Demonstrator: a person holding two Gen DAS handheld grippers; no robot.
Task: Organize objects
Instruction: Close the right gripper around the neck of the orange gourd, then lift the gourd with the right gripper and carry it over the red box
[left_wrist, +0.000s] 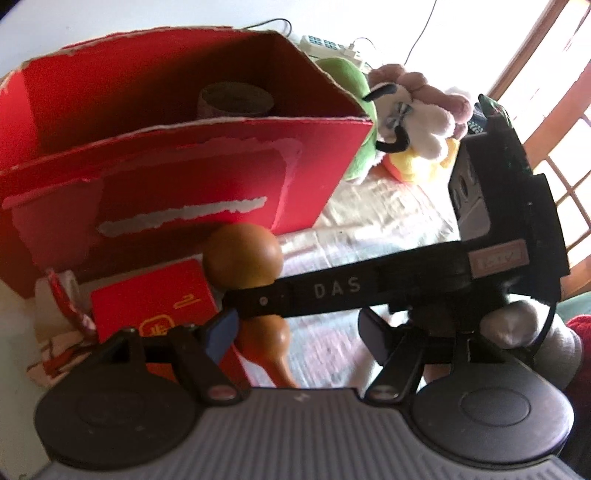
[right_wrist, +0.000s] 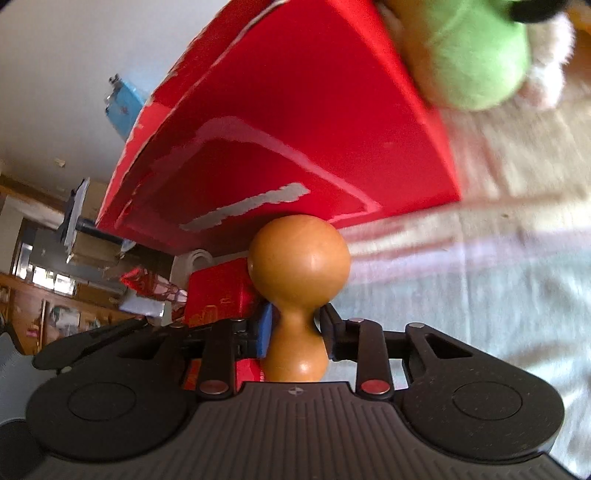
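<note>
My right gripper (right_wrist: 295, 332) is shut on the narrow waist of a brown wooden gourd (right_wrist: 298, 266), held in front of the red cardboard box (right_wrist: 295, 122). In the left wrist view the right gripper (left_wrist: 236, 306) reaches in from the right as a black bar marked DAS, clamping the gourd (left_wrist: 242, 254) just before the red box (left_wrist: 184, 177). My left gripper (left_wrist: 301, 332) is open and empty, its jaws wide apart just below that bar. A roll of tape (left_wrist: 236, 99) lies inside the box.
A small red booklet (left_wrist: 155, 299) and a red-and-white wrapped item (left_wrist: 62, 295) lie left of the gourd on the cloth-covered surface (left_wrist: 388, 218). Plush toys, green (left_wrist: 351, 85) and white-pink (left_wrist: 424, 110), sit right of the box. A window lies at far right.
</note>
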